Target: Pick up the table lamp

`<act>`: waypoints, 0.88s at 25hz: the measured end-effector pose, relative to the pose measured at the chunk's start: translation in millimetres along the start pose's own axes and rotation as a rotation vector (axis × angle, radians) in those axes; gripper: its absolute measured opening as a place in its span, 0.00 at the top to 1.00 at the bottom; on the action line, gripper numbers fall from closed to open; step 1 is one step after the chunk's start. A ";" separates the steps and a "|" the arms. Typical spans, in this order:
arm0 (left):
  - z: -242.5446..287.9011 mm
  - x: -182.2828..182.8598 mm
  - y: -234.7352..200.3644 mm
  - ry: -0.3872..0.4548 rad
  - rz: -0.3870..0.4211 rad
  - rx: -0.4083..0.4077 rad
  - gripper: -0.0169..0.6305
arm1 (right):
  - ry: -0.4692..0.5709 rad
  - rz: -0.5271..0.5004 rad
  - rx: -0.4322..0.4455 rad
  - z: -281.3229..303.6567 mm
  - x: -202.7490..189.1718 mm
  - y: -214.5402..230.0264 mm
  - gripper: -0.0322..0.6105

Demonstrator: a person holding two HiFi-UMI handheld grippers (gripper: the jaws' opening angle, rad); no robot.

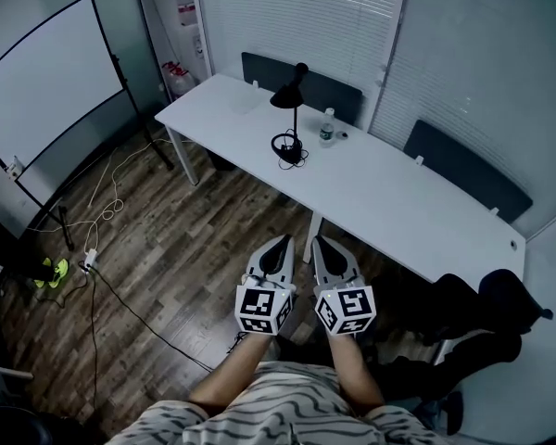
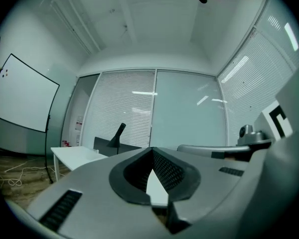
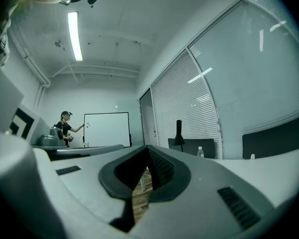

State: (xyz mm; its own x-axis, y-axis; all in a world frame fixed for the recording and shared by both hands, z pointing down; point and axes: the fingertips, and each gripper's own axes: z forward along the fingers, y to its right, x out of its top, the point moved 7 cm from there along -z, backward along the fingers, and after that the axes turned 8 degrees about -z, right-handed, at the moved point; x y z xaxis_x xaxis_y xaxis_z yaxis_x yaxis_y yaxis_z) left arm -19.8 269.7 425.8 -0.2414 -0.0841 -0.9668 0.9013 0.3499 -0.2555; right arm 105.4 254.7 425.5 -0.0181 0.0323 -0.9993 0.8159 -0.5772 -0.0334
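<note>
The black table lamp [image 1: 289, 109] stands near the middle of the long white table [image 1: 398, 202], with its cord coiled round its round base. Well short of the table, over the wooden floor, my left gripper [image 1: 284, 243] and right gripper [image 1: 319, 243] are held side by side, both pointing at the table. Each has its jaws shut with nothing between them. In the left gripper view the lamp [image 2: 117, 135] shows far off, left of the shut left gripper [image 2: 150, 151]. The right gripper view has the lamp [image 3: 179, 133] distant, right of the right gripper [image 3: 147, 149].
A clear water bottle [image 1: 326, 126] stands just right of the lamp. Dark chairs [image 1: 463, 165] sit behind the table. A whiteboard on a stand [image 1: 46, 77] is at the left, with cables [image 1: 102, 221] trailing over the floor. A person [image 3: 65, 124] stands by the whiteboard.
</note>
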 end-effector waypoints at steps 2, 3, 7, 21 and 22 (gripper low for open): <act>15.7 7.2 -13.4 0.001 -0.002 -0.009 0.96 | 0.000 -0.004 -0.012 18.9 3.7 4.8 0.93; 22.9 9.8 -20.0 0.001 -0.005 -0.011 0.96 | 0.003 -0.002 -0.017 28.0 4.8 7.2 0.93; 48.0 20.0 -49.4 0.006 -0.010 -0.019 0.96 | 0.012 0.004 -0.033 66.9 7.5 13.0 0.93; 126.8 41.7 -129.7 -0.021 -0.001 -0.075 0.96 | 0.032 -0.024 -0.055 175.2 15.8 22.9 0.93; 131.3 43.4 -133.0 -0.021 0.000 -0.079 0.96 | 0.029 -0.025 -0.065 180.6 15.7 24.7 0.93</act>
State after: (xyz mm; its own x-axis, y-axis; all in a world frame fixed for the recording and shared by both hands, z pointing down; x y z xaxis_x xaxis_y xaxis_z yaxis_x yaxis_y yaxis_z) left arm -102.9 97.0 416.7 -0.2334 -0.1030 -0.9669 0.8697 0.4226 -0.2549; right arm 20.9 93.6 406.1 -0.0231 0.0704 -0.9973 0.8511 -0.5220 -0.0566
